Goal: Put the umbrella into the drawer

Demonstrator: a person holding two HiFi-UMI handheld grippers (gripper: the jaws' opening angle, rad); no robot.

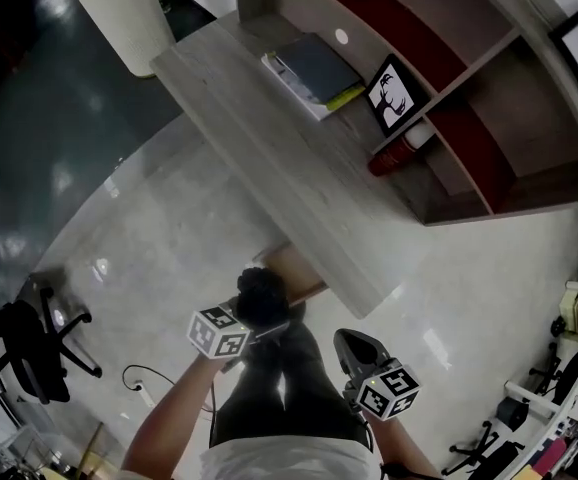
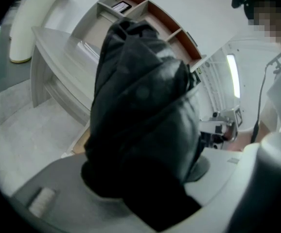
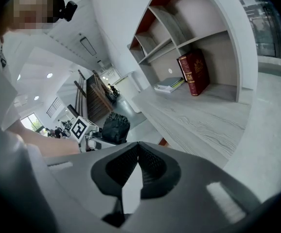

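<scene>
Umbrella [image 2: 140,115]: black, folded, clamped between the jaws of the left gripper [image 1: 252,318]. Its long axis runs out along the jaws, far end toward the desk [image 1: 299,168]. Just beyond that end, under the desk's near edge, sits what looks like the pulled-out drawer [image 1: 294,266], a brown panel; its inside is not visible. The left gripper is the nearer one to it. The right gripper [image 3: 138,147] hangs to the right, jaws pressed together on nothing. Judgement: the coming move is forward and down along the umbrella's own axis.

umbrella [image 2: 140,120] in left gripper [image 1: 265,320] | books [image 1: 314,73], frame [image 1: 397,93] on desk [image 1: 269,158]
</scene>
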